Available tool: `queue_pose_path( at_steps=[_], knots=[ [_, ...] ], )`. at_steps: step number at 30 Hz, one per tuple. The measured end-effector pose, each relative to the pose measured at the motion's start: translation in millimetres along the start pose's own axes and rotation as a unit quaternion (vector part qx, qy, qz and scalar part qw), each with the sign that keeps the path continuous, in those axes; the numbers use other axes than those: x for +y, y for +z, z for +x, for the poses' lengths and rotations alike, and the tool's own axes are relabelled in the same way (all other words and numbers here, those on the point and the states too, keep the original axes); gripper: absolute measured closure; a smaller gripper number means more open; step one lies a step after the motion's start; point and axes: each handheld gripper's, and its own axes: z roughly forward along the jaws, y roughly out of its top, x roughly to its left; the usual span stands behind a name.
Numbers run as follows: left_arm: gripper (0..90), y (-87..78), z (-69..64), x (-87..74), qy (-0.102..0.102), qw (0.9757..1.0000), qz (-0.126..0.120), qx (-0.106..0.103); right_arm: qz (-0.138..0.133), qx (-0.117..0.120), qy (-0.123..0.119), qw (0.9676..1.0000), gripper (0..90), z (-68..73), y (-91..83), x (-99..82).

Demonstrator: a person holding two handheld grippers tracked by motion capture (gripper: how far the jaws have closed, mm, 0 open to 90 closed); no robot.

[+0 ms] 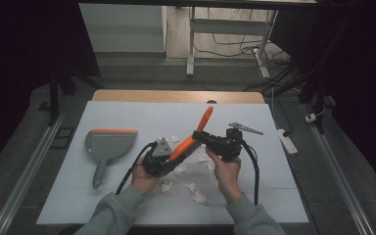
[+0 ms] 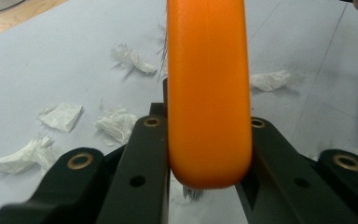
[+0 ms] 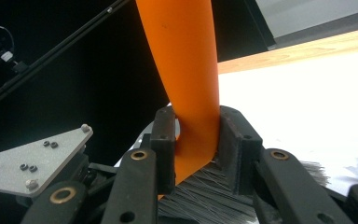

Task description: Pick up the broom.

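- High view: holding a long orange plastic brush (image 1: pixel 197 131) tilted above the white counter (image 1: pixel 127 117), left gripper (image 1: pixel 162 159) and right gripper (image 1: pixel 210 139) both on it; leaving crumpled white paper scraps (image 1: pixel 196 195) scattered below, grey dustpan with orange lip (image 1: pixel 108 143) lying well apart at left.
- Left gripper view: clamping the brush's rounded orange end between closed jaws.
- Right gripper view: pinching the orange handle just above the grey bristles (image 3: pixel 209 196), jaws closed on it.
- Judging progress: sweeping apparently not begun, scraps uncollected.

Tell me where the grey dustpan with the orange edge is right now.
In the high view, the grey dustpan with the orange edge lies flat on the left of the white table, left of the left gripper and apart from it.
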Motion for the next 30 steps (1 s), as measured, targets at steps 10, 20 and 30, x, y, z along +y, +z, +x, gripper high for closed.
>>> queue_pose_path(
  at_steps=[10, 20, 30],
  knots=[
    [80.1, -16.3, 20.0, 0.2, -0.002, 0.9990, 0.036, -0.026, 0.023, -0.020, -0.037, 0.9989, 44.4, 0.9, -7.2, 6.2],
    [80.0, -28.9, 26.9, 2.3, 0.012, 0.9960, 0.072, -0.052, 0.120, -0.024, -0.131, 0.9839, 40.9, 5.1, -18.0, 8.3],
    [79.9, -44.4, 34.2, 5.0, 0.018, 0.9937, 0.088, -0.067, 0.147, -0.021, -0.183, 0.9718, 39.9, 10.5, -37.5, 10.1]
  ],
)
